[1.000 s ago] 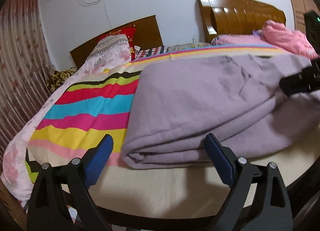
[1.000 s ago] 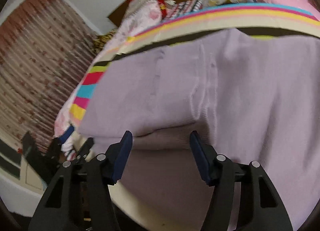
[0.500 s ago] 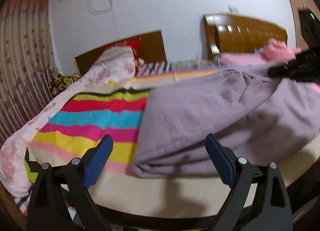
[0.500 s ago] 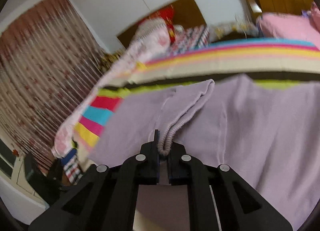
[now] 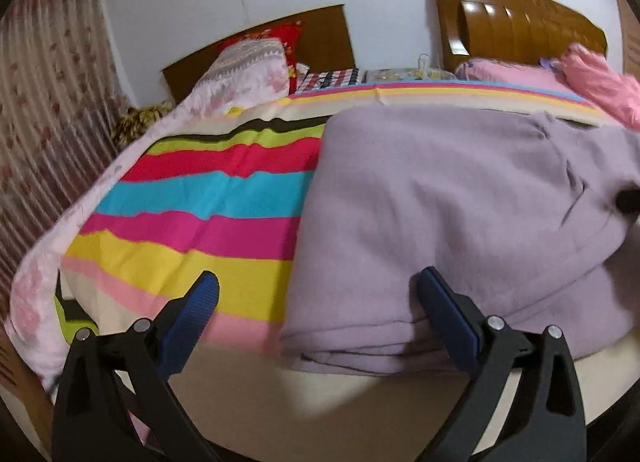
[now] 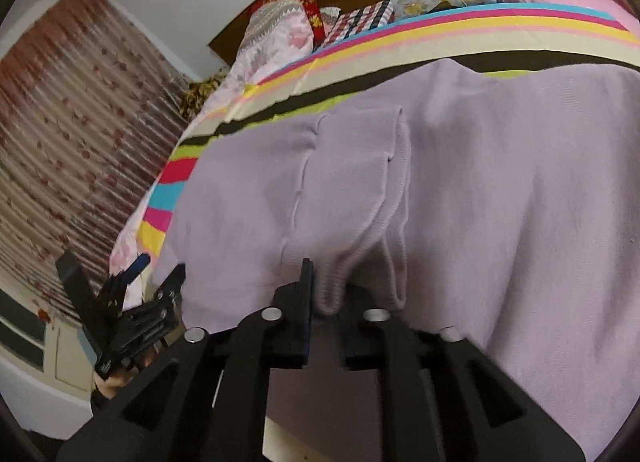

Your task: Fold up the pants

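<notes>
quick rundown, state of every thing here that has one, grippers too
lilac knit pants: folded over in layers on the bed, ribbed waistband edge between the right gripper's jaws
right gripper: jaws opening, waistband between them
left gripper: open wide, nothing held, at the pants' folded corner
rainbow-striped bedsheet: spread flat under the pants
pink floral quilt: bunched along the bed's far side

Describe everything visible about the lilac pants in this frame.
The lilac pants are soft knit fabric with ribbed hems, lying folded in layers on the striped bedsheet near the bed's front edge. The stacked fold edge faces the left gripper, whose jaws stand wide and opening, the right finger by the fabric. The right gripper has a ribbed hem between its opening jaws; a seam runs along the upper layer.
</notes>
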Motion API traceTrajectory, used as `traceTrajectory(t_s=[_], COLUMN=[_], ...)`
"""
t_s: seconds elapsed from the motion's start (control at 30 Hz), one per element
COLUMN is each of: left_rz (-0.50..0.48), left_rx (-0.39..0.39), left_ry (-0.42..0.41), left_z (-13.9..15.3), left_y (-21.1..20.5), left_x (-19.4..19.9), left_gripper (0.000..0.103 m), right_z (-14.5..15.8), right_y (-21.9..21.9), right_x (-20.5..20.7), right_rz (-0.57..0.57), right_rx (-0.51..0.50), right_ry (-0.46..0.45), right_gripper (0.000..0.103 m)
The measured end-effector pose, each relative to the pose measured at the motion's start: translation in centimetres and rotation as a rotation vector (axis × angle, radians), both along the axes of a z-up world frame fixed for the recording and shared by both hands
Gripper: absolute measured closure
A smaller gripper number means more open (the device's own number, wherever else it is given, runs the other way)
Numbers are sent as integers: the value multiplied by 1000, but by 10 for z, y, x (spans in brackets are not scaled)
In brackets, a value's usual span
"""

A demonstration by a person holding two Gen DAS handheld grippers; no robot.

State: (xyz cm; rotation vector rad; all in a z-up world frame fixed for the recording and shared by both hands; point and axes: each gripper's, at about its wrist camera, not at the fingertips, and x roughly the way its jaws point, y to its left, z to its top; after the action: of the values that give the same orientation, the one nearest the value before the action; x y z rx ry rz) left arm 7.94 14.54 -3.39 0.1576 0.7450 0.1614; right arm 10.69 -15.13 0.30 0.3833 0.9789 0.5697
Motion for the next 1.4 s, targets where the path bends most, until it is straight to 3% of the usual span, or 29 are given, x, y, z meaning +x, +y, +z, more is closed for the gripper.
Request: traceTrajectory(t_s=[0.03,0.07,0.13,0.3,0.43,0.53,0.67,0.77,0.97,1.17,1.27,1.4], left_rz=[3,3,1,14,14,16,15,13,16,15,16,16], left_rx=[-16,-34,-64,-64,-41,-72,-90,-91,-92,-90,-94,-101], left_ry=[9,19,32,33,37,33,30,30,27,27,27,28], left_z=[-1,-2,-4,-6,-5,-6,-7,-7,-8,-8,-8,-8], left_y=[2,4,10,9,7,10,12,12,12,12,12,11], left_x=[0,1,2,1,4,3,3,3,3,3,3,2], left_gripper=[3,3,1,1,1,1,1,1,1,1,1,1], right_z=[3,7,13,-4,2,5,0,0,2,5,4,7], right_y=[-5,-13,-17,6,32,31,9,-5,-1,21,36,45], right_x=[-3,-7,-11,1,-1,1,7,9,-5,-1,15,23], right_rz=[-13,-41,-63,49,103,110,73,14,75,72,74,66], right_rx=[5,-1,-41,-74,-210,-166,-36,-94,-93,-121,-95,-32], right_ry=[-3,-14,-51,28,7,37,103,104,148,128,115,102], right_gripper=[63,40,27,26,26,32,41,48,42,39,26,25])
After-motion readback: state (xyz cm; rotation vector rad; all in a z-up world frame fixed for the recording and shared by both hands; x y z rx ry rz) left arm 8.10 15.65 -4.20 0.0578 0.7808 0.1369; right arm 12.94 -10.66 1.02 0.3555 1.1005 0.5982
